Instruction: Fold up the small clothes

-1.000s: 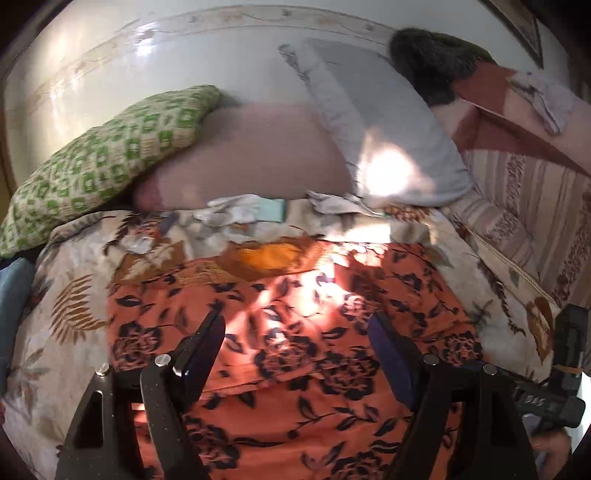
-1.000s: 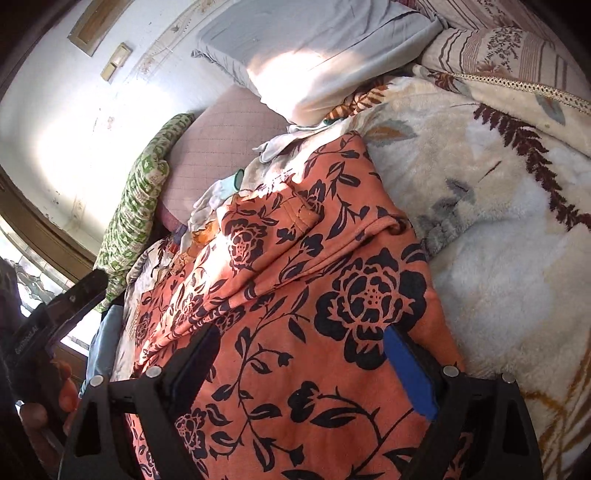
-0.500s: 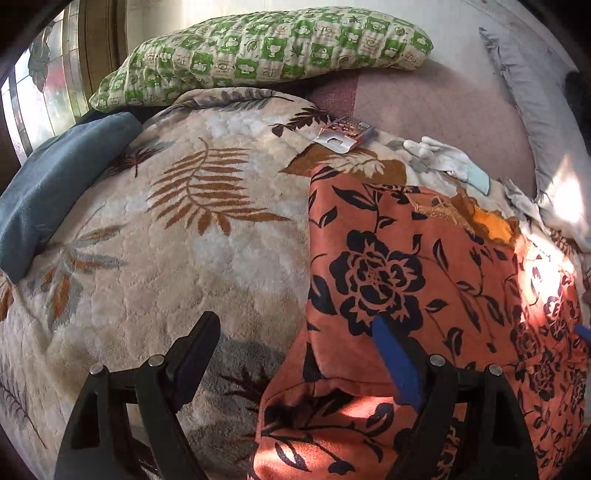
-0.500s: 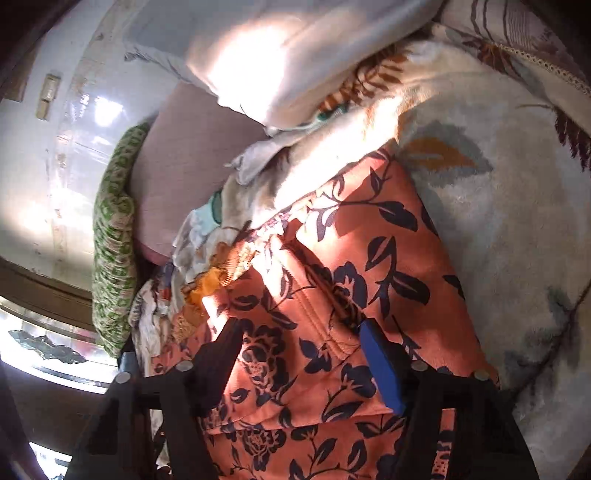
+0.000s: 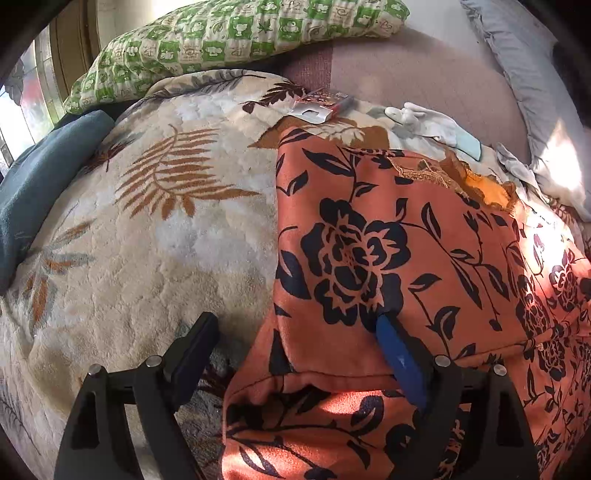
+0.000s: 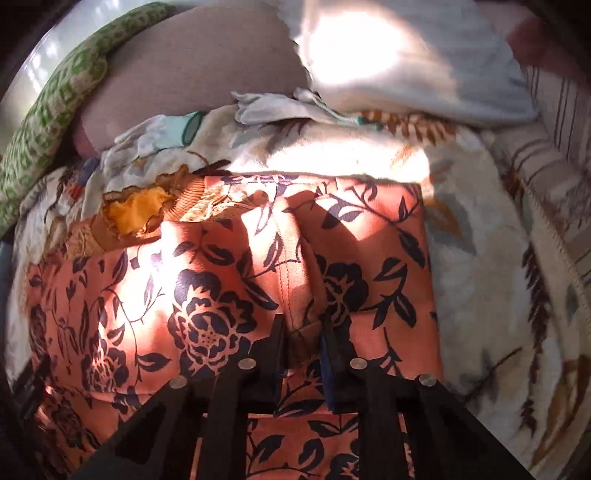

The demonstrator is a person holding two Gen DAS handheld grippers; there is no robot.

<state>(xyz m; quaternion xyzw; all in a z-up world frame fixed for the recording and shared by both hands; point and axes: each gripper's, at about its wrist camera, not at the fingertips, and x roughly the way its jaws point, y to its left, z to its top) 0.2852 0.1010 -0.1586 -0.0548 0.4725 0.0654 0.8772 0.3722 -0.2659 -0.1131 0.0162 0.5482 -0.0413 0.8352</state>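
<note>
Orange floral-print fabric garment (image 5: 424, 258) with dark navy flowers lies spread on a cream fleece blanket with brown fern-leaf pattern (image 5: 155, 236), filling the centre and right of the left wrist view and the middle of the right wrist view. The left claw (image 5: 295, 332) stands wide apart at the lower centre of its frame, straddling the garment's left edge, one finger over the blanket, the blue-padded one on the cloth, gripping nothing. The right claw (image 6: 303, 332) is nearly closed at lower centre, pinching a raised ridge of the garment between its fingers. A green-and-white checked pillow (image 5: 236, 33) sits at upper left, a pale grey pillow (image 6: 406, 62) at upper right.
</note>
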